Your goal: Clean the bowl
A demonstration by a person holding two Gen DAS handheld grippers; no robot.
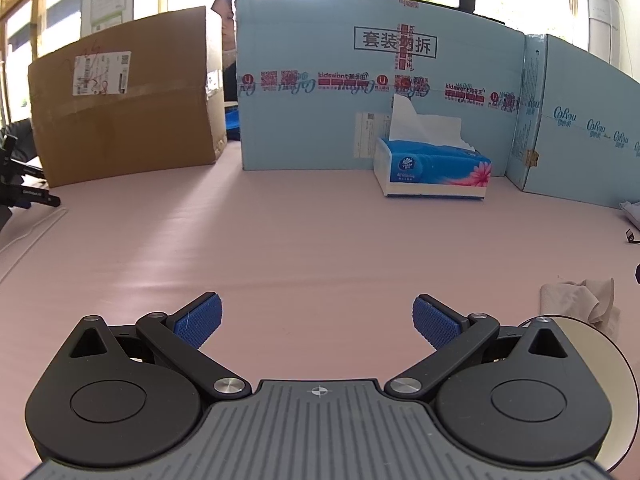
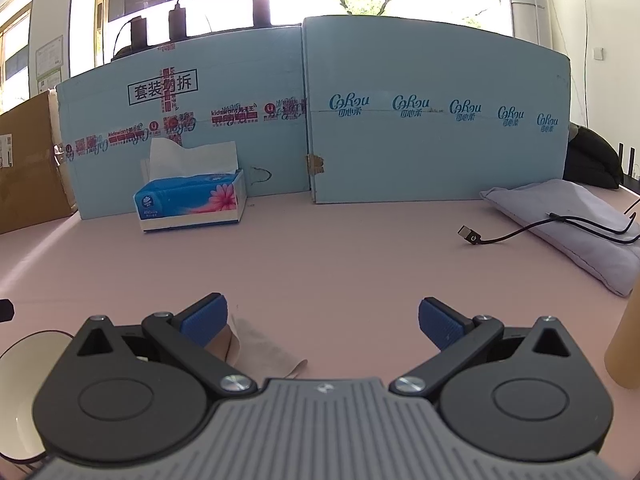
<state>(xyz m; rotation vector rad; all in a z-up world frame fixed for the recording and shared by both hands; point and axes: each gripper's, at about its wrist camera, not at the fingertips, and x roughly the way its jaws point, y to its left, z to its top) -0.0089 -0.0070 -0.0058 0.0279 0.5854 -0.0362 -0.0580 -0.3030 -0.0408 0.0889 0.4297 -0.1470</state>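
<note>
Pink table (image 1: 304, 240) under both grippers. Left gripper (image 1: 317, 322) spread wide, holding nothing; bowl (image 1: 596, 364) low at its right side, crumpled cloth (image 1: 580, 300) just beyond it. Right gripper (image 2: 323, 320) also wide, nothing held; bowl (image 2: 20, 384) at its lower left, cloth (image 2: 260, 348) under its left finger. Tissue box (image 2: 192, 206) far ahead-left.
</note>
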